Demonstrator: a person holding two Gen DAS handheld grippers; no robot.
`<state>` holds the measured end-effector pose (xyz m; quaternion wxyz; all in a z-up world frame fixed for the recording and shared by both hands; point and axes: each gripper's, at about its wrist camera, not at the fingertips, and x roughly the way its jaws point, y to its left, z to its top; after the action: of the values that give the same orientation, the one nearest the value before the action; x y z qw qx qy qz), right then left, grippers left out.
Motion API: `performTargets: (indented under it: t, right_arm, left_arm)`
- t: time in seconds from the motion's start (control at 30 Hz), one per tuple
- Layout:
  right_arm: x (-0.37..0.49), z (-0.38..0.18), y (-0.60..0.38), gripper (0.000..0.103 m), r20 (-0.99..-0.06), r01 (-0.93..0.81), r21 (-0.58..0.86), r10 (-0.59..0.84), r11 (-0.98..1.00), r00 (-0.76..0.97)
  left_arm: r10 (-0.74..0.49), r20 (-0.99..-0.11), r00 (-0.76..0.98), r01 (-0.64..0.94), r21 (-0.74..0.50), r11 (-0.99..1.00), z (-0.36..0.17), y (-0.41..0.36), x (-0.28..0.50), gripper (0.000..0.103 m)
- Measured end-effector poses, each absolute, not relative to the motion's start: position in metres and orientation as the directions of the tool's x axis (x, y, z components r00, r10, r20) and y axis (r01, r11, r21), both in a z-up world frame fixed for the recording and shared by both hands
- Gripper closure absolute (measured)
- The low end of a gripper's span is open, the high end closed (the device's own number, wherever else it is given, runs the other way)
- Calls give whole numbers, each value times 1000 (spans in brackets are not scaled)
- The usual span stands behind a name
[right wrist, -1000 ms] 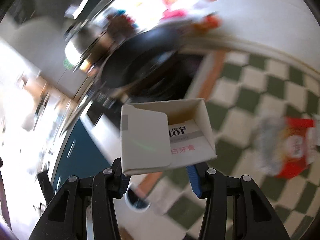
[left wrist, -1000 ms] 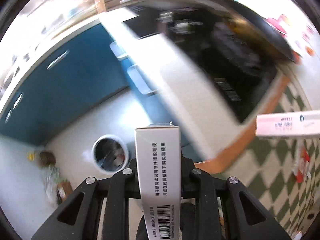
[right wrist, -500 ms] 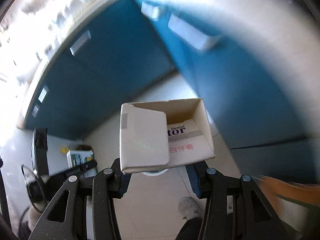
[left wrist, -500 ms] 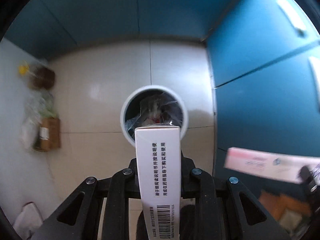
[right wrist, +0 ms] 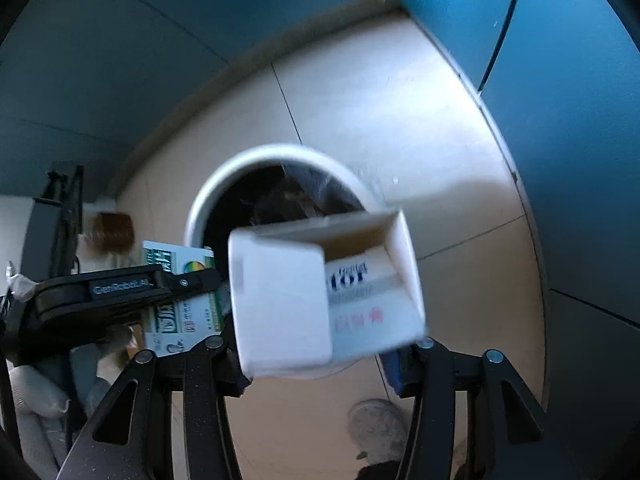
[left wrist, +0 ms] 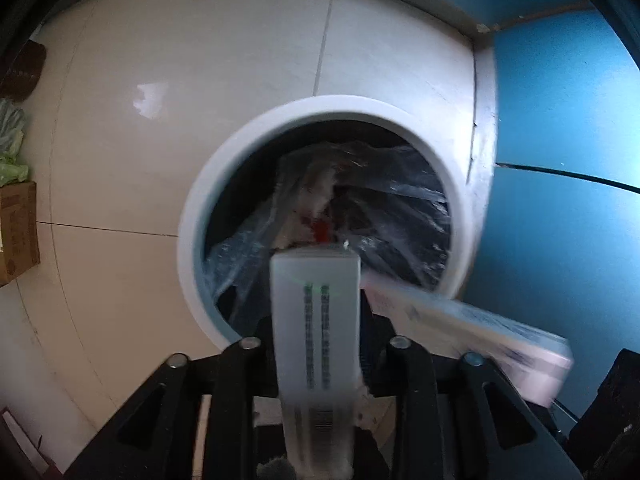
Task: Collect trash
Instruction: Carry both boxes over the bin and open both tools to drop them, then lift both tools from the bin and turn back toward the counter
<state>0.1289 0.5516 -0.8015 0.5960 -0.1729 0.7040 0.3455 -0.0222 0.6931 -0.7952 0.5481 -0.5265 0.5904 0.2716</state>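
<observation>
Both hand-held grippers hang over the round white bin (left wrist: 192, 216), which stands on the pale tiled floor (left wrist: 200, 60) beside a blue cabinet (left wrist: 560, 120) and already holds crumpled clear plastic (left wrist: 360, 200).

The left hand-held gripper (left wrist: 316, 344) has a narrow white box (left wrist: 314, 328) standing between its jaws, above the bin's near rim. Its jaws have just been opening and a gap shows on each side of the box, so the box looks released and, by its blur, may be slipping down.

The right hand-held gripper (right wrist: 320, 356) has a wider, open-ended toothpaste box (right wrist: 328, 292) between its jaws. These jaws have also just been opening; they stand clear of the box, which tilts over the bin mouth.

Both boxes are thin cardboard: very light, likely empty, stiff along the edges but easy to crush across the broad faces. A light pinch across the 2 narrow sides near the middle would suit them best. The open flap end of the toothpaste box gives the poorest hold.
</observation>
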Motion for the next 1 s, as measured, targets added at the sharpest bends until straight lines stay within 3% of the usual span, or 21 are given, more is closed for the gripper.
performTargets:
  t: [0.03, 0.07, 0.1, 0.13, 0.27, 0.37, 0.47, 0.73, 1.0]
  right_arm:
    - [131, -802, 548, 21, -960, -657, 274, 162, 702, -227]
    - [133, -802, 544, 15, -960, -654, 276, 163, 704, -229]
    - [139, -802, 542, 14, -960, -653, 274, 161, 706, -228]
    - [139, -802, 537, 14, -964, -657, 260, 150, 707, -221]
    - [140, -788, 548, 0, -980, -691, 196, 120, 696, -158]
    - [132, -784, 547, 0, -993, -739, 120, 91, 663, -80]
    - [121, -781, 549, 0, -997, -781, 60, 73, 621, -18]
    - [101, -749, 550, 0, -993, -824, 23, 107, 566, 46]
    - [83, -685, 543, 0, -990, -830, 35, 131, 556, 46]
  left_arm:
    - [-317, -934, 164, -922, -259, 286, -795, 693, -28, 46]
    - [-311, -934, 177, -923, -267, 278, -793, 694, -31, 32]
    - [-305, -934, 185, -922, -272, 274, -790, 694, -34, 9]
    - [-298, -936, 189, -922, -273, 274, -787, 693, -36, 6]
    - [-208, -965, 158, -922, -220, 318, -764, 689, -45, 6]
    - [-1, -997, 81, -913, -75, 401, -737, 676, -51, 6]
    - [120, -993, 5, -893, 50, 448, -724, 661, -60, 6]
    - [211, -975, -71, -884, 160, 439, -702, 637, -76, 6]
    - [236, -969, -70, -893, 166, 418, -627, 614, -90, 6]
